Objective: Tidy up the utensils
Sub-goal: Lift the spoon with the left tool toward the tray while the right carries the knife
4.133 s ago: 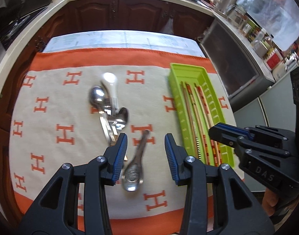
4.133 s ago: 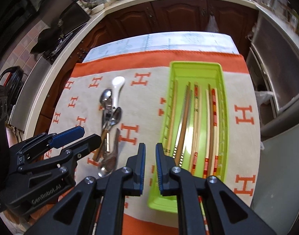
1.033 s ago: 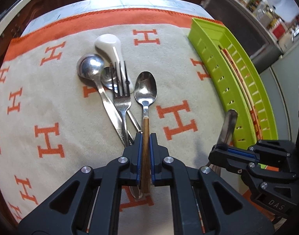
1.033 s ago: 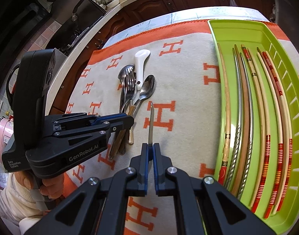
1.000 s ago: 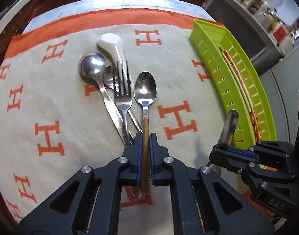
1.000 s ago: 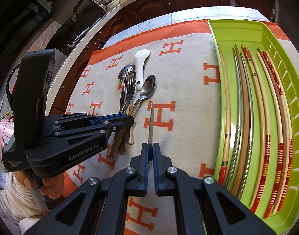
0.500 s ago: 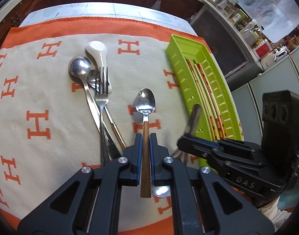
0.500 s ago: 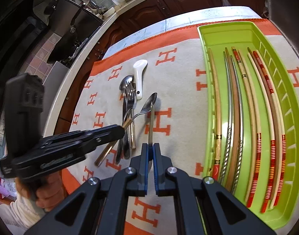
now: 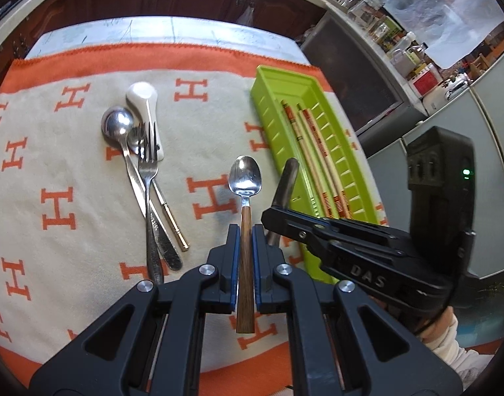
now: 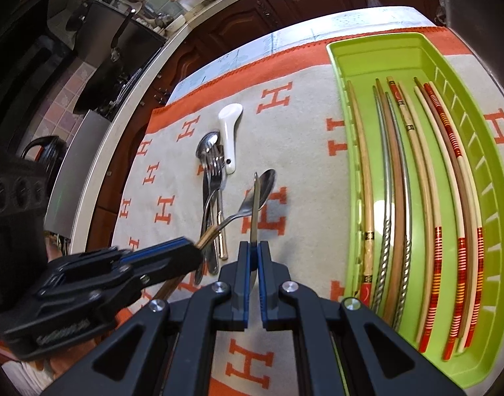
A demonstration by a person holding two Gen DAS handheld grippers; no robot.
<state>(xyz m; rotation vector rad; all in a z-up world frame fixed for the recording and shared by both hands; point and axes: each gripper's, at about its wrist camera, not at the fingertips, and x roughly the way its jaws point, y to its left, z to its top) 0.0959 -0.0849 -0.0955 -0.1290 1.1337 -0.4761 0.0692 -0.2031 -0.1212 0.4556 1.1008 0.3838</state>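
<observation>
The wooden-handled spoon [image 9: 245, 214] is clamped by its handle between the blue pads of the left gripper [image 9: 243, 257], jaws closed tight on the wood. Its steel bowl points forward, lifted above the cloth [image 9: 70, 171]. The right wrist view shows the same spoon [image 10: 252, 198] slanting up from the left gripper [image 10: 189, 250], its bowl crossing behind the blade.

The right gripper [image 10: 252, 264] is closed on a table knife [image 10: 254, 204], which stands on edge between the pads and points straight ahead. In the left wrist view the right gripper [image 9: 285, 217] sits just to the right of the spoon, the knife [image 9: 285, 181] sticking out past it.

On the cloth to the left lie a fork [image 9: 148, 178], two steel spoons [image 9: 118, 128] and a white ceramic spoon [image 9: 144, 105], overlapping in a loose bundle. To the right, the green tray [image 10: 361, 66] rests on the cloth with several pairs of chopsticks [image 10: 426, 204] laid lengthwise inside it.
</observation>
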